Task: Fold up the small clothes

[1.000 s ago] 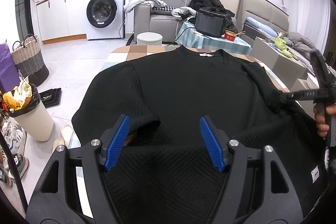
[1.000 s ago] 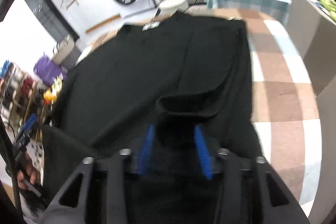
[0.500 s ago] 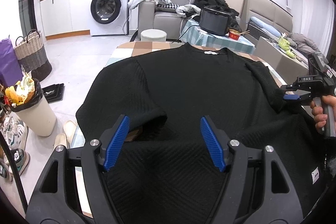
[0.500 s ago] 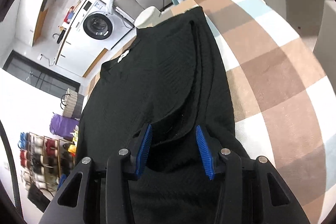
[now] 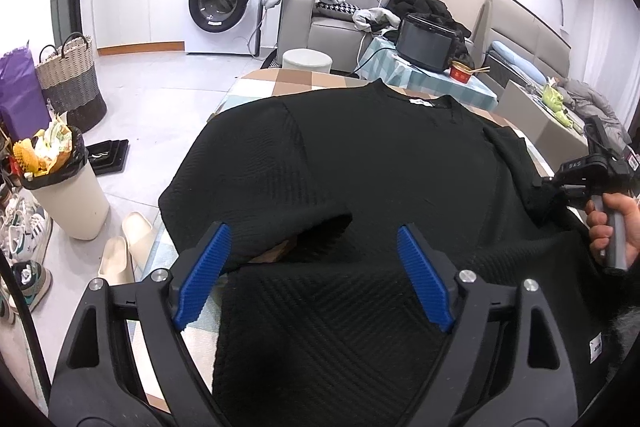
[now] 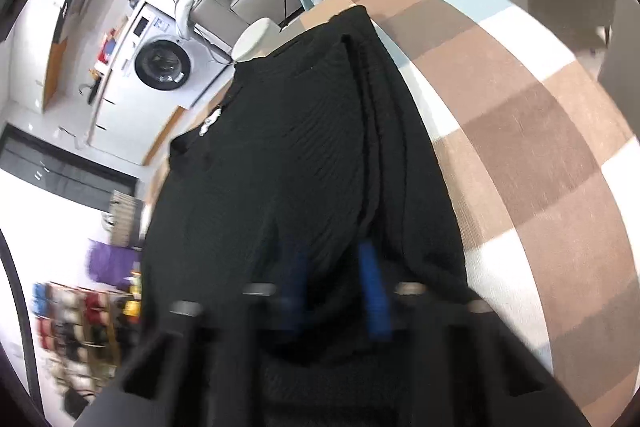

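Observation:
A black knit sweater (image 5: 360,167) lies spread on the checked tablecloth (image 6: 520,127), collar at the far end. Its left sleeve is folded inward, and the cuff (image 5: 320,227) rests between the wide blue pads of my left gripper (image 5: 312,231), whose jaws are opening and not pressing on it. My right gripper (image 6: 332,253) is blurred, with its jaws shut on the sweater (image 6: 300,147) at the folded-in right sleeve. In the left wrist view the right gripper (image 5: 538,183) pinches that sleeve at the sweater's right edge, held by a hand (image 5: 612,223).
Left of the table stand a full waste bin (image 5: 68,195), pale slippers (image 5: 124,247), shoes and a woven basket (image 5: 70,83). Beyond the table are a white stool (image 5: 306,61), a side table with a black cooker (image 5: 428,39), a sofa and a washing machine (image 5: 224,3).
The right gripper's jaws closed on the folded right sleeve while it rolled. The left gripper's jaws spread wider around the left cuff.

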`<state>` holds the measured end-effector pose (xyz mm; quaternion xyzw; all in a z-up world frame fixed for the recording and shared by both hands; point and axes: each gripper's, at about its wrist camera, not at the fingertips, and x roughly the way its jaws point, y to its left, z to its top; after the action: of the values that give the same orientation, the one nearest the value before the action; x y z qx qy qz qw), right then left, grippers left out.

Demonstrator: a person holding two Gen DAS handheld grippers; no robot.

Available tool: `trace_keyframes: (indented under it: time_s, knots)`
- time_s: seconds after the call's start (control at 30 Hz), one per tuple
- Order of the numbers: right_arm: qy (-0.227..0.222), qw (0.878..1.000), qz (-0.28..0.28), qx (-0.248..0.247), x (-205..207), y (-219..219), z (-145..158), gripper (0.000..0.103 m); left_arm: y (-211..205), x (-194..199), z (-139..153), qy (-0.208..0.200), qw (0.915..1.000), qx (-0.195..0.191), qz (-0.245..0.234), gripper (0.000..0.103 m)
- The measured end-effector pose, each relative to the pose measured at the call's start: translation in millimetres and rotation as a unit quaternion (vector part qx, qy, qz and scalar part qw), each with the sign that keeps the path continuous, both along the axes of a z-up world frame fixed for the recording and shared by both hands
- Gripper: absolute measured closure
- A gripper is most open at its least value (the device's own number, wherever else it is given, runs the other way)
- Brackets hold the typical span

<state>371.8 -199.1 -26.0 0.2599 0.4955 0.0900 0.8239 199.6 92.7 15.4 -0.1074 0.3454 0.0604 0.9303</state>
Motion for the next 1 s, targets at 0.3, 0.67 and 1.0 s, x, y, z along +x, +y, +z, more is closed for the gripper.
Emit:
trace_keyframes:
  time_s: [0.3, 0.67, 1.0]
  knots:
    - [-0.137, 0.976, 0.169, 0.001, -34.9, 62.5, 66.8, 0.061, 11.8, -7.3, 0.6, -0.001, 1.0000, 0.002, 0.008, 0.020]
    - [-0.027, 0.987, 0.066, -0.141, -64.0, -19.0, 29.4, 0.061, 2.4, -7.8, -0.6, 0.003, 0.9999, 0.010, 0.003, 0.020]
    - [-0.043, 0.972, 0.110, -0.205, -73.2, -17.1, 4.8, 0.061, 7.8, -14.6, -3.9, 0.020, 0.9991, 0.018, 0.032, 0.020]
